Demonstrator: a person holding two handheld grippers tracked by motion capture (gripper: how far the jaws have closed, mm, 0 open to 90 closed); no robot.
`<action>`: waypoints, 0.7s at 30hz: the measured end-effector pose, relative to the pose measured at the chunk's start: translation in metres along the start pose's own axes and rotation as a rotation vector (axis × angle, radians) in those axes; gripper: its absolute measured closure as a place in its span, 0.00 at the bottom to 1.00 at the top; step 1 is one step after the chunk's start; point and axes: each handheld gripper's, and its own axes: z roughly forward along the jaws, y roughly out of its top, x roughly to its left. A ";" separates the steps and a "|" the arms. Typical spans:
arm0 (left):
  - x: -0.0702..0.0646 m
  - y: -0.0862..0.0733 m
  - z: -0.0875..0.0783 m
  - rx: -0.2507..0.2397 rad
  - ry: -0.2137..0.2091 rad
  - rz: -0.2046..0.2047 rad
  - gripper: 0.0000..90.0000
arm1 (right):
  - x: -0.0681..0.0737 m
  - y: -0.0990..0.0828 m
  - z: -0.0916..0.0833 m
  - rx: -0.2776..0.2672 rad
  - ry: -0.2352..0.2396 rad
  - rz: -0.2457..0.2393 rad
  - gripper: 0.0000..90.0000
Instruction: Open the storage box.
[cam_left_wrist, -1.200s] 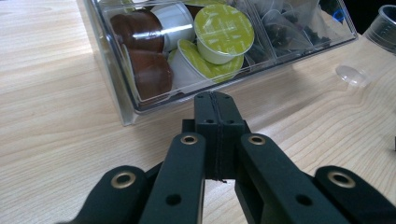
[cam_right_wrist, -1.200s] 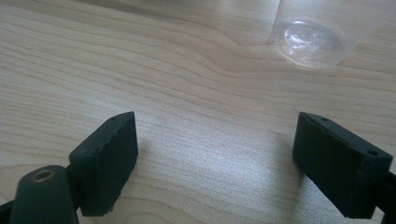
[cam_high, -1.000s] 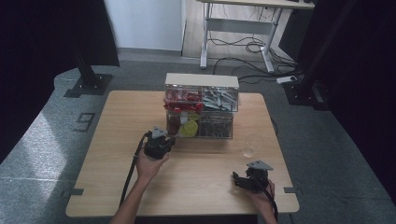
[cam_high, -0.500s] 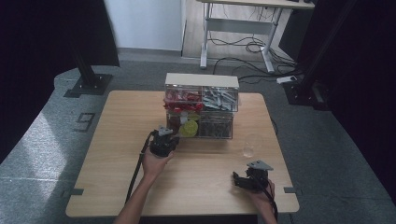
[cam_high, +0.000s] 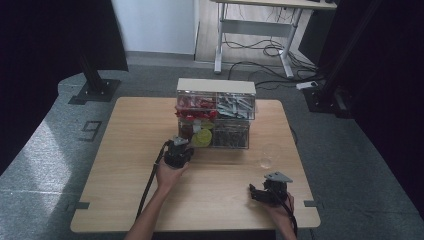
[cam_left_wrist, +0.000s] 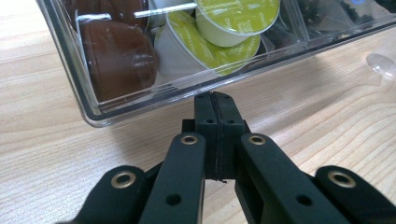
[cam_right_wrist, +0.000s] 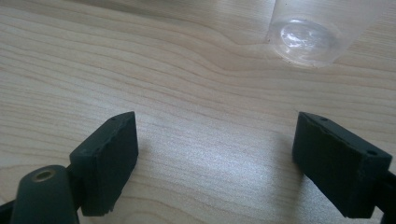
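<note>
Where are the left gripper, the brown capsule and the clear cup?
left gripper (cam_left_wrist: 215, 100): left gripper view, shut tips.
brown capsule (cam_left_wrist: 119, 58): left gripper view, its side.
clear cup (cam_right_wrist: 306, 39): right gripper view, its base.

The clear plastic drawer (cam_left_wrist: 93, 105) is sitting open on the wood, its front wall just ahead of the left gripper (cam_left_wrist: 215, 100) tips. Brown capsules (cam_left_wrist: 116, 58) and green-lidded capsules (cam_left_wrist: 236, 18) are lying inside.

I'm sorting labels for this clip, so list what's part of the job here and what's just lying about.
Part of the job:
- left gripper, shut, at the front of the drawer
- clear drawer of the organiser
- green-lidded coffee capsules and brown capsules inside it

Lying about:
- clear plastic cup
- right gripper, open, nothing between its jaws
- upper compartments of the organiser
</note>
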 end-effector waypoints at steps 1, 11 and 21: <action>0.000 0.000 0.000 0.000 0.000 0.000 1.00 | 0.000 0.000 0.000 0.000 0.000 0.000 0.16; -0.001 0.000 -0.004 -0.016 0.000 0.006 1.00 | 0.000 0.000 0.000 0.000 0.000 0.000 0.16; -0.004 0.005 -0.016 -0.062 -0.003 0.013 1.00 | 0.000 0.000 0.000 0.000 -0.002 0.003 0.16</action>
